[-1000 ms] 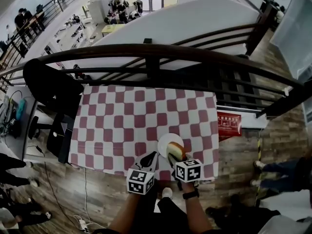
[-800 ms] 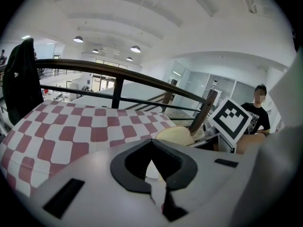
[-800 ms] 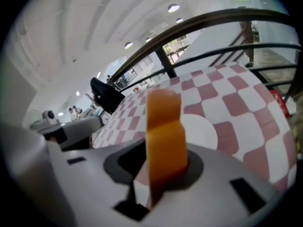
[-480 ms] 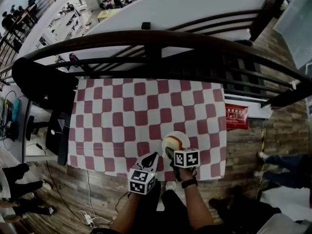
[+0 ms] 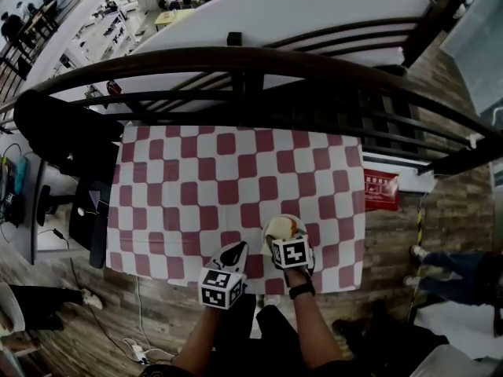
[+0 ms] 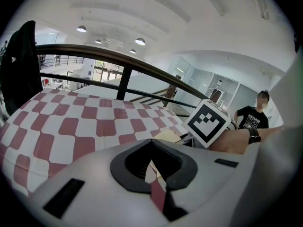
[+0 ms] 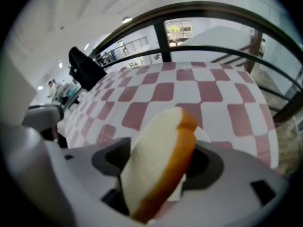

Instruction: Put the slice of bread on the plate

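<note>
Starting at our right gripper point(image 7: 160, 167), we find its jaws opening, with the slice of bread point(image 7: 156, 174) standing between them. We see dark gaps on both sides of the slice, so the pads look free of it. The bread stands on edge and leans over, its pale face to the left and its orange-brown crust to the right. Just behind it we catch a sliver of the white plate point(image 7: 202, 135). In the head view the slice sits over the plate near the table's front edge, though we cannot tell whether it already rests on it.

Our left gripper point(image 6: 154, 174) has its jaws drawn together to a thin slit, and nothing is between them. It hovers over the front edge of the table, just left of the plate and apart from it. From its own view we see the right gripper's marker cube point(image 6: 208, 122) and the wrist behind it with a dark watch point(image 6: 254, 135).

Farther out, the red-and-white checked tablecloth point(image 5: 204, 179) covers the whole table. A dark curved railing point(image 5: 236, 61) runs along the far side, a black garment point(image 5: 55, 124) hangs at the left corner, and a red sign point(image 5: 380, 191) lies to the right on the wooden floor point(image 5: 393, 242).
</note>
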Available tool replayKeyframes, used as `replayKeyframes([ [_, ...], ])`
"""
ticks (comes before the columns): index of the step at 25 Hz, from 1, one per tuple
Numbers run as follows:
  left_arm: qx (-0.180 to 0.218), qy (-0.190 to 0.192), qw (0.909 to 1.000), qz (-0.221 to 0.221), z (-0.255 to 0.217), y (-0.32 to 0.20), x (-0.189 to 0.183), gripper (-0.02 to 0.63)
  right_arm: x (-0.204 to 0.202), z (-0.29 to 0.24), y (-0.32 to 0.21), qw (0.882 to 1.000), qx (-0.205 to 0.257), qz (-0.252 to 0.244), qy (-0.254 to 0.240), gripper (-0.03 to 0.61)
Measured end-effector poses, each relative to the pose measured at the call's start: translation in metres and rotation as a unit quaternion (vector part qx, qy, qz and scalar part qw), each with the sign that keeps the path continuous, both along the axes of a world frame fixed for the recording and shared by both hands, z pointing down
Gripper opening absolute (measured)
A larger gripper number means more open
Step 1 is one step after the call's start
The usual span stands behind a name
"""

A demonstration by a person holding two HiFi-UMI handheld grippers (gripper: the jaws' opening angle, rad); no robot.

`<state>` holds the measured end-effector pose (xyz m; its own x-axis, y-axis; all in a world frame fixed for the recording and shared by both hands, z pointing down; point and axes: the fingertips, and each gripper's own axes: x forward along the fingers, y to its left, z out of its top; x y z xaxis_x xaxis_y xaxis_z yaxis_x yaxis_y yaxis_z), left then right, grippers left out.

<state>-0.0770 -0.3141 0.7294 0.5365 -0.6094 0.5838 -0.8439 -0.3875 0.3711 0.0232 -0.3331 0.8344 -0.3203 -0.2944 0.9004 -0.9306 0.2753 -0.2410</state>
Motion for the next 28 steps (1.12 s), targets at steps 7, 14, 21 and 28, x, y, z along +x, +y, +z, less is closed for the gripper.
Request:
replayKeyframes([
  [7,-0.004,0.007,0.9999,0.009,0.0,0.001,0.007,0.017,0.021,-0.001,-0.003,0.998,0.0,-0.019,0.063,0.465],
  [14,0.024,-0.002,0.9997,-0.009,-0.022,-0.016,0.004,0.017,0.035,-0.052,-0.003,0.998,0.052,0.001,0.022,0.463],
  [21,0.112,0.004,0.9936,-0.012,-0.101,-0.048,0.011,0.017,0.034,-0.115,-0.006,0.992,0.122,-0.002,-0.018,0.38],
  [28,0.194,-0.004,0.9809,0.0,-0.198,-0.057,0.029,0.018,0.039,-0.243,-0.047,0.95,0.31,0.024,-0.021,0.052],
])
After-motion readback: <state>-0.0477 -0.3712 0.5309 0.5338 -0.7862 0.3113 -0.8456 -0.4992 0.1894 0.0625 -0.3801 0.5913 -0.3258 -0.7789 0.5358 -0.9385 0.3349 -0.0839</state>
